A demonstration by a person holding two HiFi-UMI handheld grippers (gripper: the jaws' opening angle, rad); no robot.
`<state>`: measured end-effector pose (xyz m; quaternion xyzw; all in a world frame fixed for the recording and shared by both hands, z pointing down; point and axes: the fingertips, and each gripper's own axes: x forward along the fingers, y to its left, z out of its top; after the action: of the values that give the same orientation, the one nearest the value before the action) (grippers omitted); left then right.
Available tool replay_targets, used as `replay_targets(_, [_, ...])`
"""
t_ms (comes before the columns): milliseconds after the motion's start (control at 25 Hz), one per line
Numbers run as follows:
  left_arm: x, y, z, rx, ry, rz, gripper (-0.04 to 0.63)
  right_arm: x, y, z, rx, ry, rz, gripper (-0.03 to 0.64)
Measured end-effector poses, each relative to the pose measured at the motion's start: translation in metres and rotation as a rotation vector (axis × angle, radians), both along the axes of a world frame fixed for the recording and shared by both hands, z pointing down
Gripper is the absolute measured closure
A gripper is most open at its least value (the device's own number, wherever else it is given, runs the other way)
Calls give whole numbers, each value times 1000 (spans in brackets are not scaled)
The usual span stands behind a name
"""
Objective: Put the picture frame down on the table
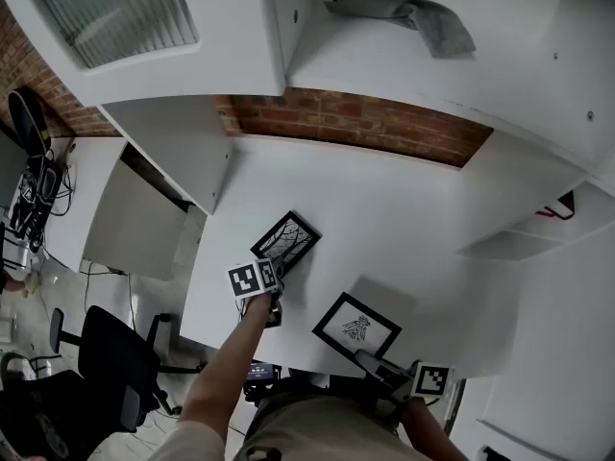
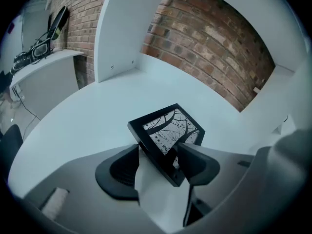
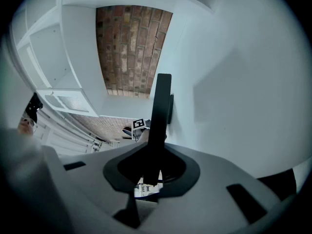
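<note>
Plainly both tools are loaded: the left gripper [image 2: 163,161] has its jaws pinched on the near corner of the branch-print frame [image 2: 168,128], and the right gripper [image 3: 150,167] is clamped on the lower edge of a second frame [image 3: 159,112], which its own view shows edge-on. Taking the brick strip [image 1: 365,123] at the back of the table [image 1: 423,209] as the mark, the branch-print frame lies nearer to it and toward its left end. The second frame is farther from it, close to the person's body. The branch-print frame slopes away from the jaws toward the brick strip, picture side up; whether its far corner touches the white top cannot be told. The second frame throws a detached shadow on the side toward the brick strip, so it is probably held clear of the surface (which of the two frames the task means is not certain). To set a frame down well, the person would likely lower the wrist so the far edge meets the table first and the back then lies flat. The jaws should spread only once the weight is carried, since a tilted release could let the frame slap down or skid. The gripper should then draw back level, away from the brick strip, so no jaw hooks the moulding.
</note>
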<state>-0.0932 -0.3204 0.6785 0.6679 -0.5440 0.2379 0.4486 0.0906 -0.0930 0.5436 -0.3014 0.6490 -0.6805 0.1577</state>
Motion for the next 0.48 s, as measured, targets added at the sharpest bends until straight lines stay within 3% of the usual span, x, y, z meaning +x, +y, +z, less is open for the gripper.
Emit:
replay_targets(160, [-3,0,1,9,-35,33,348,1,-1,1,6,8,-5,572])
replay_targets(480, [-7,2,-5,29,-2,33,348,-3,0,0,2,9,-3,572])
